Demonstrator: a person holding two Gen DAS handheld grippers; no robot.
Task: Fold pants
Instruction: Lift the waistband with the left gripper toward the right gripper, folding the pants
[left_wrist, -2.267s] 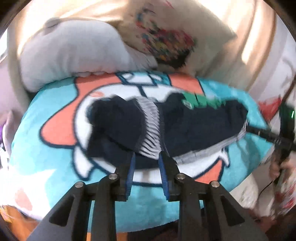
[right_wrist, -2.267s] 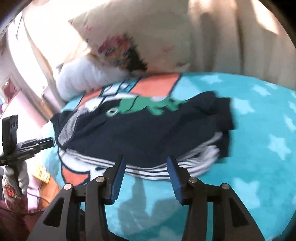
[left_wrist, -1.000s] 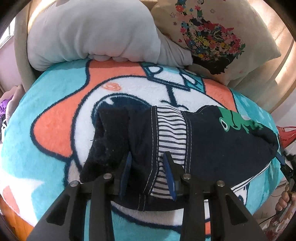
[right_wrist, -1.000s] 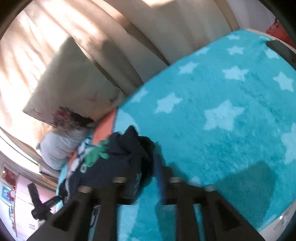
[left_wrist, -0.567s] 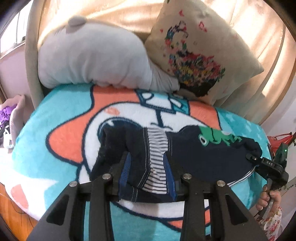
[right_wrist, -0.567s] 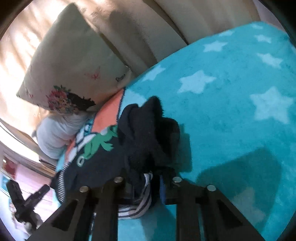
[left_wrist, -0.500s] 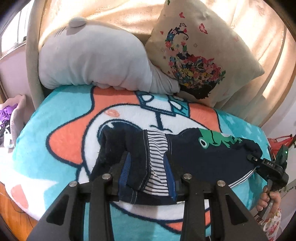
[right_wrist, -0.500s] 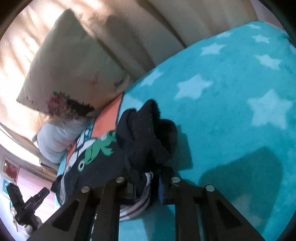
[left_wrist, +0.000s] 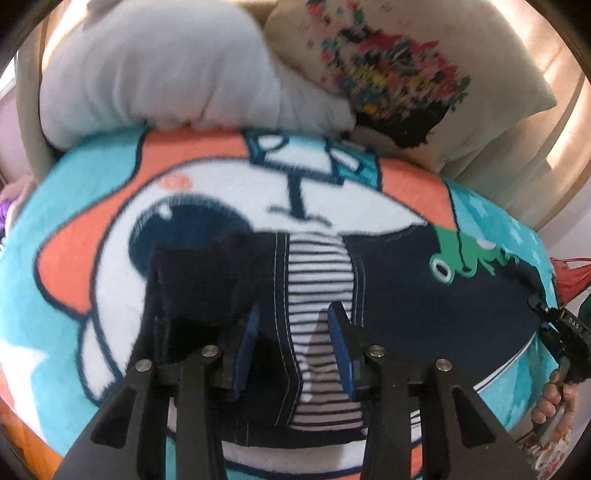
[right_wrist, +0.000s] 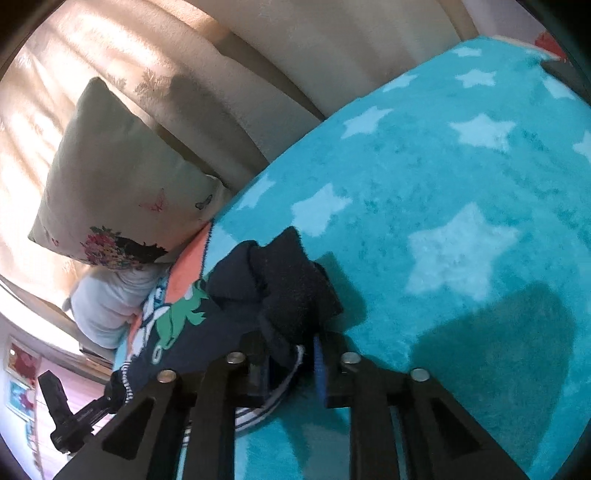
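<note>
Dark navy pants (left_wrist: 413, 299) with a green frog print and a striped white lining lie on the turquoise cartoon blanket (left_wrist: 92, 229). My left gripper (left_wrist: 293, 341) is shut on the striped end of the pants. My right gripper (right_wrist: 291, 360) is shut on the other end of the pants (right_wrist: 284, 291), where dark cuffs bunch up between the fingers. The right gripper also shows at the right edge of the left wrist view (left_wrist: 554, 328), and the left one at the lower left of the right wrist view (right_wrist: 74, 417).
A grey pillow (left_wrist: 166, 70) and a cream floral cushion (left_wrist: 406, 74) lie at the head of the bed. The star-patterned blanket (right_wrist: 461, 203) spreads to the right. Beige curtains (right_wrist: 332, 55) hang behind.
Both grippers came down from above the pants and closed on their two ends. In the last half second the left view has moved closer and lower over the pants.
</note>
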